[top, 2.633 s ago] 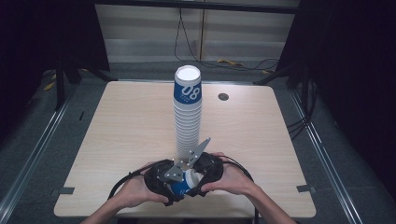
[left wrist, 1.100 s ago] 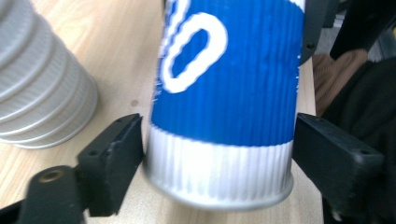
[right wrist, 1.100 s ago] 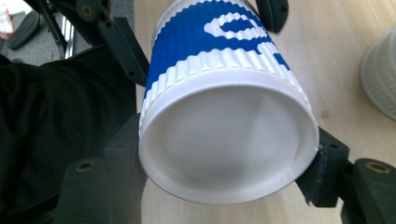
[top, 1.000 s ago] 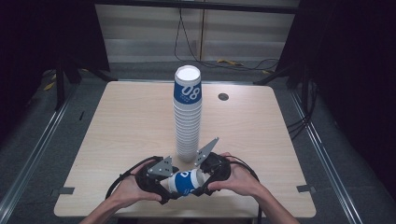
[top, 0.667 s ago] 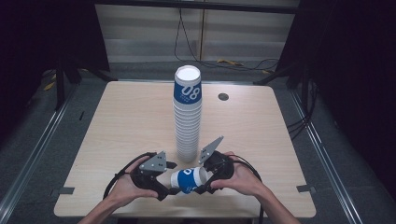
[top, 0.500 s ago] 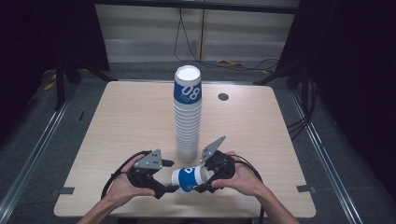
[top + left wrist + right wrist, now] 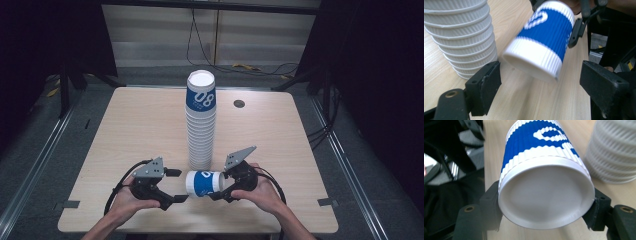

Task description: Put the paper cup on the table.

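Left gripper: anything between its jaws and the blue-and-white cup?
Nothing. In the left gripper view, the left gripper stands open short of the cup, with bare wooden table showing between.

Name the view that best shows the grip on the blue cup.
Right gripper view: the right tool clamps the cup at its base. The left gripper view shows its rim end; the high view shows it lying sideways, small.

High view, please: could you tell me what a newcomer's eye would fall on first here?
First, the tall stack of white ribbed paper cups topped by a blue-banded one, standing mid-table. Next, the single blue-and-white ribbed paper cup held on its side at the near edge, clamped at its base by the right hand-held gripper. The left hand-held gripper sits open beside its mouth, apart from it.
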`<state>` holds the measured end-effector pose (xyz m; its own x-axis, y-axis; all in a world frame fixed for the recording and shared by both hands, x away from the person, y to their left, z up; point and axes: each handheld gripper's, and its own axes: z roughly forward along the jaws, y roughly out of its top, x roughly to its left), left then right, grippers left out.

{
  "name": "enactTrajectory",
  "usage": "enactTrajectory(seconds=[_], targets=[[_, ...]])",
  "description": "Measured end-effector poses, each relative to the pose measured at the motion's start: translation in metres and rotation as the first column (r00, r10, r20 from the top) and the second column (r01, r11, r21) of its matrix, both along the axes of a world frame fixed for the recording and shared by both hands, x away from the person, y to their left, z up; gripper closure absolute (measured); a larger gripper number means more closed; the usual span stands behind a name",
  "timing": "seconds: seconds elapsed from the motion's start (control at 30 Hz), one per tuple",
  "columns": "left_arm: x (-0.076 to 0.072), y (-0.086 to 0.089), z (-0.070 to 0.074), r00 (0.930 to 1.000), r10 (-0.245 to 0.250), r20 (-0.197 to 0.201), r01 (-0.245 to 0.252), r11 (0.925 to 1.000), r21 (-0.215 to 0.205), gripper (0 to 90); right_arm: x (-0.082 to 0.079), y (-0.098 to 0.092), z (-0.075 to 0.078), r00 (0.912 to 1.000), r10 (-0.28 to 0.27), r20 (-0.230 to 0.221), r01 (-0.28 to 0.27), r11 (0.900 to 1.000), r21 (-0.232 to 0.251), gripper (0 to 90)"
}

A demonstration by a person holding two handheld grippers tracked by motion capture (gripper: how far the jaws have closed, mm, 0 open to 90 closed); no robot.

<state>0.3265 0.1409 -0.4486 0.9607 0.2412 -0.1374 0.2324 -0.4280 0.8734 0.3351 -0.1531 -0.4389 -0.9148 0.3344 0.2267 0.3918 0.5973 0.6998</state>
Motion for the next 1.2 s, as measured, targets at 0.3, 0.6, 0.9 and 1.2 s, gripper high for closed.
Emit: enactTrajectory(seconds=[0.3,0.6,0.9,1.2], targets=[[0.0,0.0,-0.003,0.9998,0.017,0.004,-0.017,0.9991,-0.039,16.5,0.001,-0.01,0.002,0.9993,-0.036,0.012,0.034,0.993,0.109,30.4],[-0.001,0.002,-0.004,0.999,0.042,0.012,-0.041,0.9942,-0.099,17.1,0.0,-0.017,-0.004,0.9984,-0.045,-0.035,0.052,0.97,0.236,30.4],[-0.002,0.001,-0.002,0.9995,0.023,-0.023,-0.025,0.9939,-0.107,15.8,-0.002,-0.013,-0.006,0.9994,-0.034,-0.005,0.034,0.957,0.287,30.4],[-0.002,0.0,-0.001,0.998,0.026,-0.057,-0.034,0.9911,-0.129,15.7,-0.002,-0.014,-0.008,0.9996,-0.024,-0.017,0.029,0.918,0.395,30.4]])
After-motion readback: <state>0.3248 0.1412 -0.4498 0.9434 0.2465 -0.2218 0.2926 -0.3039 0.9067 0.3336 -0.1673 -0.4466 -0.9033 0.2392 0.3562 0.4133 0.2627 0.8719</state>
